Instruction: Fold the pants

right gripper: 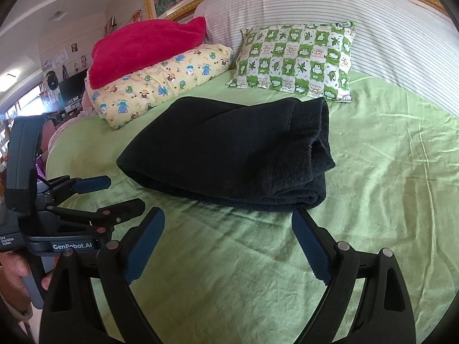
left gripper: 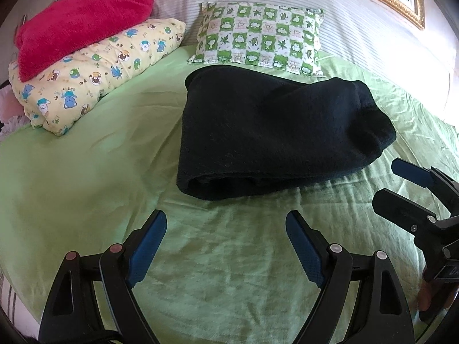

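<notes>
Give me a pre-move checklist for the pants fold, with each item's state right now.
1. Left gripper open, nothing held: ok.
2. Right gripper open, nothing held: ok.
3. Black pants lie folded on the green sheet: ok.
4. Both grippers apart from the pants: ok.
5. Pants apart from the frog pillow: ok.
6. Fold edges aligned on the far side: cannot tell.

Green sheet (left gripper: pixel 86 157); frog-print pillow (left gripper: pixel 261 38) at head; red towel (left gripper: pixel 77 28) atop yellow cartoon pillow (left gripper: pixel 94 77); striped bedding (right gripper: pixel 373 23).

left gripper (left gripper: pixel 226 220): black arms, blue ribbed pads, silver pivot pins | body marked "GenRobot.AI"
</notes>
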Tool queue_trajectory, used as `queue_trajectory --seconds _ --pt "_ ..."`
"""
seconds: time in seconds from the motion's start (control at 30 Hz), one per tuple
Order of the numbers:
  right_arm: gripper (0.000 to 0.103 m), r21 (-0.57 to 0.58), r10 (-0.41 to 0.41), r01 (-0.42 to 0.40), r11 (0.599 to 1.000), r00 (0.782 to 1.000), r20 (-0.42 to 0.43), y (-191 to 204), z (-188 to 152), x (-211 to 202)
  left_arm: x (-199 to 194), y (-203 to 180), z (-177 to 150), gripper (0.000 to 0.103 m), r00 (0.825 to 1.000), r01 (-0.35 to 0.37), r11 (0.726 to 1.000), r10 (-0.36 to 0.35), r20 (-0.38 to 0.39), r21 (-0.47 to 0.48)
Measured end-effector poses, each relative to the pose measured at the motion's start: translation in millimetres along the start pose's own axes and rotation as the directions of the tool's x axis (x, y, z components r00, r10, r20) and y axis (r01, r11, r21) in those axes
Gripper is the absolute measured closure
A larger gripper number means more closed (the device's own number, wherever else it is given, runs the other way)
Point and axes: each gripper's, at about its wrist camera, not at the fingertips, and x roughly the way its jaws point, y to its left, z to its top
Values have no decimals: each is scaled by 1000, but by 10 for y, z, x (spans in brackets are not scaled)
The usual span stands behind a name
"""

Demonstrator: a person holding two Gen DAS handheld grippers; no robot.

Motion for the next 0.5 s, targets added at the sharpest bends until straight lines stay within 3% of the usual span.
queue_trajectory --seconds 0.5 --pt "12 -3 13 -13 1000 1000 -18 1 21 104 49 -15 48 17 1000 14 1000 -14 -10 -3"
